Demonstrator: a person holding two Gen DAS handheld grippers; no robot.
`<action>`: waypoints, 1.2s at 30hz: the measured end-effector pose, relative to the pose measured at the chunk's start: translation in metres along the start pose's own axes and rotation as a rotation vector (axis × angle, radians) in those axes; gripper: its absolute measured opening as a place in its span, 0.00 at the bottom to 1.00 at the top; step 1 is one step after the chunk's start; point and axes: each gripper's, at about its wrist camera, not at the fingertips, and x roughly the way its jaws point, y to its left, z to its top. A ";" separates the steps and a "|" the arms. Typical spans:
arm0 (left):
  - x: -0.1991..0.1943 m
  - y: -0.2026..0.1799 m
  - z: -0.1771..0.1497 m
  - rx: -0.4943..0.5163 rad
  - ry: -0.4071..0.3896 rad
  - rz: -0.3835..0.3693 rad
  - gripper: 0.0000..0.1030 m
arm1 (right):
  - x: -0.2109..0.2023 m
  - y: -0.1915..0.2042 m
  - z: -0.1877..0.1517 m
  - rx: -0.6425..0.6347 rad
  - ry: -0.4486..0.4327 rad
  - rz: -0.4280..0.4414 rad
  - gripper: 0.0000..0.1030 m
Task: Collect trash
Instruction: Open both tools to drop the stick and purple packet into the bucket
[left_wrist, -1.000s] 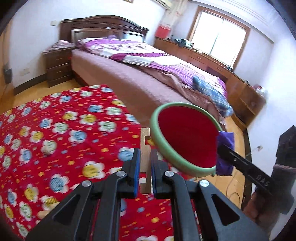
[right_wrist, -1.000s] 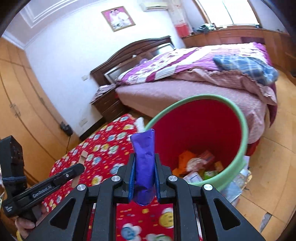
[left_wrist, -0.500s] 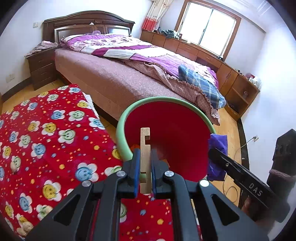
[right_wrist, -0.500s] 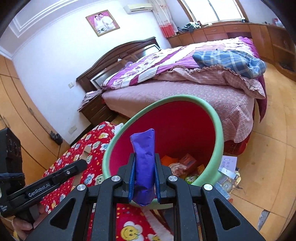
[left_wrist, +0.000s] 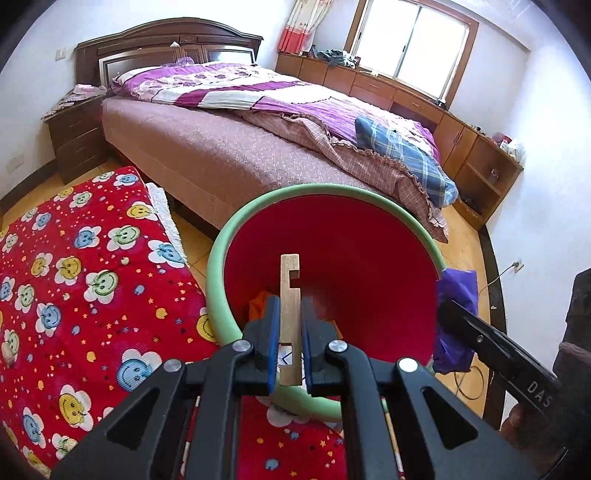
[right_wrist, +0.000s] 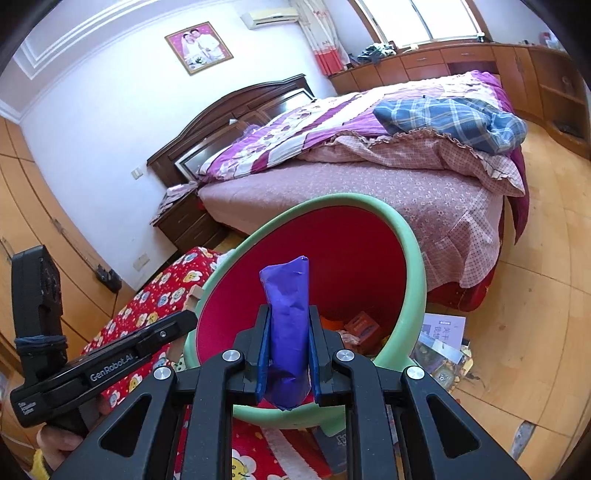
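Note:
A red bin with a green rim stands on the floor with trash in its bottom. My left gripper is shut on a notched wooden piece held upright over the bin's mouth. My right gripper is shut on a crumpled purple wrapper, at the bin's near rim. The purple wrapper also shows in the left wrist view at the bin's right rim. The left gripper's body shows at the left of the right wrist view.
A red flower-print mat lies left of the bin. A bed with purple quilt stands behind it. Papers lie on the wooden floor right of the bin. A nightstand and cabinets line the walls.
Both grippers have moved closer to the bin; the wooden piece went from over the mat to over the bin's opening. The purple wrapper came up to the rim. Both stayed shut.

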 end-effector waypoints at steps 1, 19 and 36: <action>0.002 0.000 0.000 -0.001 0.001 0.000 0.09 | 0.000 0.000 0.000 0.000 0.001 0.001 0.17; 0.016 0.012 0.003 -0.047 0.041 -0.017 0.30 | 0.008 -0.003 0.003 -0.007 0.020 -0.014 0.17; -0.013 0.043 -0.001 -0.118 0.003 0.100 0.41 | 0.038 0.003 0.010 -0.064 0.072 -0.042 0.20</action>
